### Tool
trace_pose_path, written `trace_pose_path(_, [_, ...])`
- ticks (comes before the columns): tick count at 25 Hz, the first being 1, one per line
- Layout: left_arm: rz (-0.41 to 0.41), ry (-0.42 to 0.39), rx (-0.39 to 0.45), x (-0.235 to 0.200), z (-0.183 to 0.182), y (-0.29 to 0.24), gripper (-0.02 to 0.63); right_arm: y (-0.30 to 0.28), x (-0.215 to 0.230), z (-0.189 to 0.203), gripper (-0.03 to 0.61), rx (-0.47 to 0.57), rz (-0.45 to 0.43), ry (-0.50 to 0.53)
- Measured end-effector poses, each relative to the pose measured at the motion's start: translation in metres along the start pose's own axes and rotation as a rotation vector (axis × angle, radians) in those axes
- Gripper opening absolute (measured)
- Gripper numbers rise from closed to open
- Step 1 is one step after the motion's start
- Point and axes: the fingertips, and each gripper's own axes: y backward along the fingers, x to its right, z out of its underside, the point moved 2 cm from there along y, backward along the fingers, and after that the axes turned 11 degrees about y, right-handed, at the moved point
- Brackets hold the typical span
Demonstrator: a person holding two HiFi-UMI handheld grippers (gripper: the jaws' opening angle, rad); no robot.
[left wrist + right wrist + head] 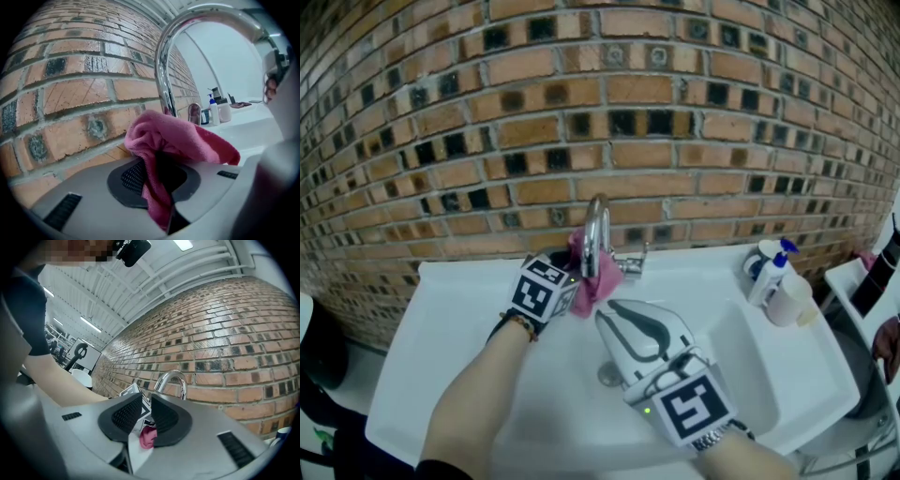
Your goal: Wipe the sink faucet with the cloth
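Left claw point(157, 180) on pink cloth point(183, 137)

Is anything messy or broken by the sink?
Nothing stands out. The left gripper holds the pink cloth by the faucet, the bottles stand upright at the sink's edge, and nothing looks spilled.

faucet point(596, 234): is mounted behind the sink point(750, 370), before the wall point(441, 141)
cloth point(594, 281): is held at faucet's left
bottles point(772, 274): are set right of faucet
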Motion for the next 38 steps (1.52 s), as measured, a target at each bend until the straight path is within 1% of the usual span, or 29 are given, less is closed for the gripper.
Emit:
trace_pose_path(6, [-0.015,0.001,-0.057,-0.001,0.022,-0.008,0.063,0.001,0.003,0.001,0.072,-0.006,0.008,-0.001])
trace_pose_path(12, [-0.003,0.018,-0.071,0.004,0.026,-0.008,0.063,0.000,0.006,0.004,0.072,-0.025,0.020,-0.007])
trace_pose_path(20, [-0.005,-0.003,-0.133,0.009,0.047,-0.008,0.063,0.001,0.016,0.014,0.072,-0.057,0.053,-0.028])
trace_pose_path(26, [-0.027,-0.020,-0.146,0.010,0.051,-0.008,0.063,0.002,0.026,0.027,0.072,-0.090,0.081,-0.072])
trace_pose_path(29, [-0.027,-0.023,-0.153,0.012,0.052,-0.007,0.063,0.003,0.028,0.029,0.072,-0.111,0.079,-0.099])
trace_pose_path(33, [-0.014,-0.030,-0.161,0.015,0.054,-0.004,0.063,0.002,0.030,0.029,0.072,-0.094,0.090,-0.093])
trace_pose_path(38, [-0.008,-0.041,-0.157,0.020,0.052,0.004,0.063,0.002,0.031,0.032,0.072,-0.119,0.090,-0.105])
